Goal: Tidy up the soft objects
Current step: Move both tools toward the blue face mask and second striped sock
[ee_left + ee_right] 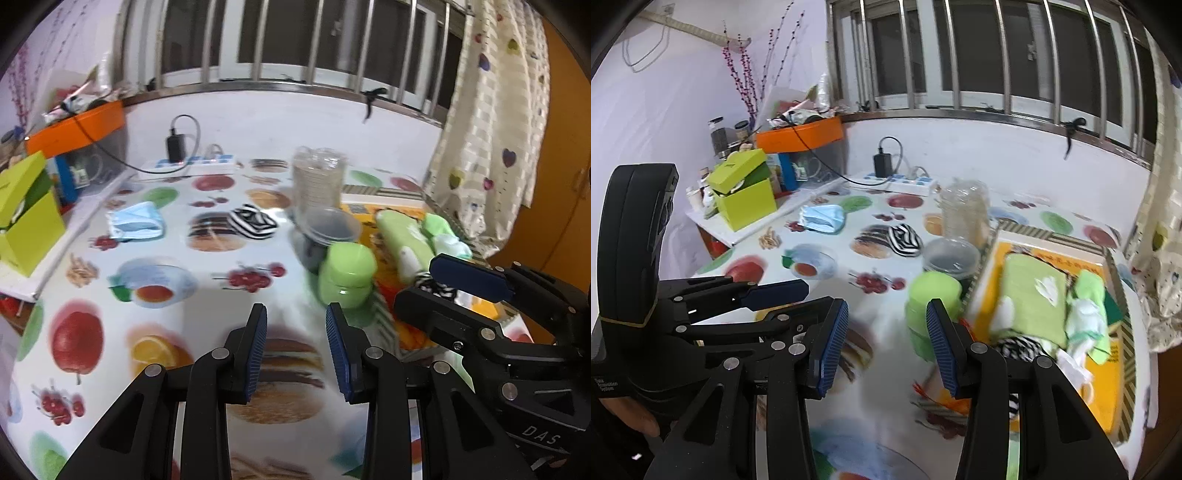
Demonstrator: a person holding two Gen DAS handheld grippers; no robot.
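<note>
The striped cloth (251, 223) lies loose on the table (207, 317), far ahead of both grippers and left of the cup stack (319, 181); the mask (135, 223) sits farther left still, its long axis running roughly crosswise. Other soft things, a green towel (1032, 299) among them, already rest in the tray (1108, 391) at right. The left gripper (296, 347) looks the nearer to the cloth, though blur makes this uncertain. It points down at bare table, fingers apart and holding nothing. The right gripper (886, 345), just beside it, is likewise released and empty, with the green jar (934, 299) just ahead.
</note>
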